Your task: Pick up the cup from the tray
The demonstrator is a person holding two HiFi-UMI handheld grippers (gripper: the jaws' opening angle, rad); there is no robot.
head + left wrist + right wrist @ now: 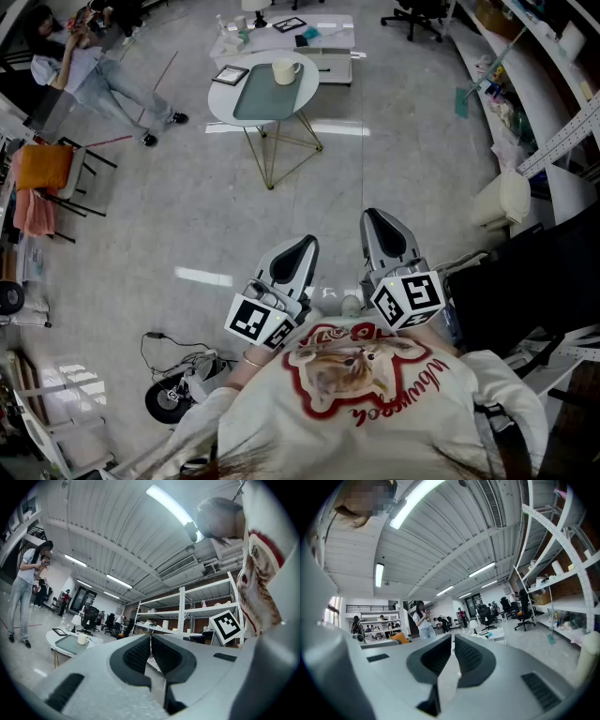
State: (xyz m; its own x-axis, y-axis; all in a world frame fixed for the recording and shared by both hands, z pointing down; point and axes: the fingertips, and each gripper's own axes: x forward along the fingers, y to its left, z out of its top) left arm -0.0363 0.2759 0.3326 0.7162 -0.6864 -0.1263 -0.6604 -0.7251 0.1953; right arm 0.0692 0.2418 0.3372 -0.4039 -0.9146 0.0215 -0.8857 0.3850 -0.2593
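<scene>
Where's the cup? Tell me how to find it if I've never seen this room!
Look for the round white table on thin gold legs in the open floor. A grey-green tray lies on it, and the cup stands at the tray's far right corner. It's the only tall cream thing with a handle; its neighbour, a dark picture frame, lies flat.

Ahead of the left gripper (302, 246) and right gripper (380, 220), open floor (216, 216) runs clear to the round table (217, 105). Shelving (553, 141) and a dark bulk (525, 281) crowd the right gripper's right side. Cables (164, 352) lie on the floor left of the left gripper.
</scene>
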